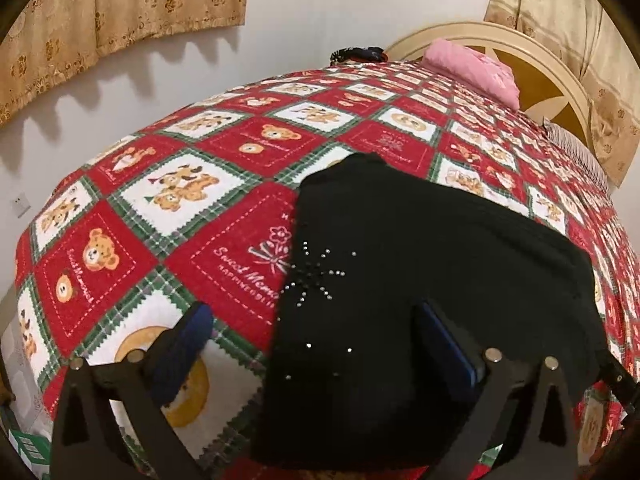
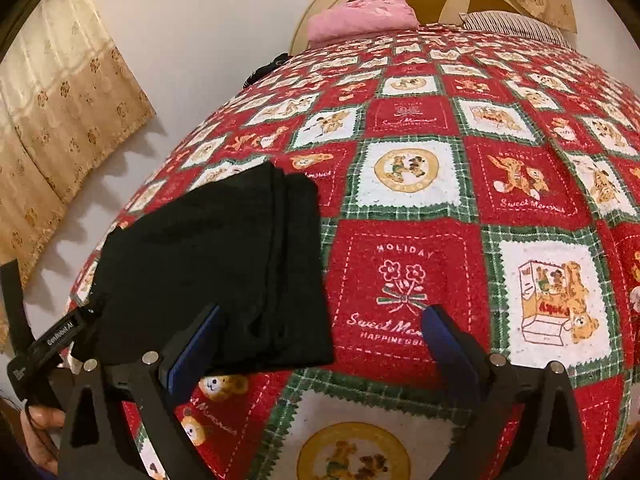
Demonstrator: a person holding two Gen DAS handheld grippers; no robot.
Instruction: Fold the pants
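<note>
A bedroom with white walls held a bed spread with a red, white and green teddy-bear quilt point(image 1: 224, 208), and gold floral curtains point(image 1: 120, 4) hung at the far left. In the left wrist view, the left gripper point(image 1: 316, 320) stood with its blue-padded fingers point(image 1: 192, 332) spread wide, grasping nothing, its right finger over the black pants point(image 1: 420, 264) and its left finger over bare quilt. The pants lay folded in a compact stack on the quilt, a burst of small studs point(image 1: 316, 272) showing near their left edge. Farther right, a folded pink garment point(image 1: 472, 68) rested near the cream headboard point(image 1: 560, 80). In the right wrist view, the pants point(image 2: 216, 272) lay left of centre, and the right gripper point(image 2: 320, 324) was likewise wide apart and empty, its left finger beside the stack's near edge, though whether it touched the fabric could not be told.
</note>
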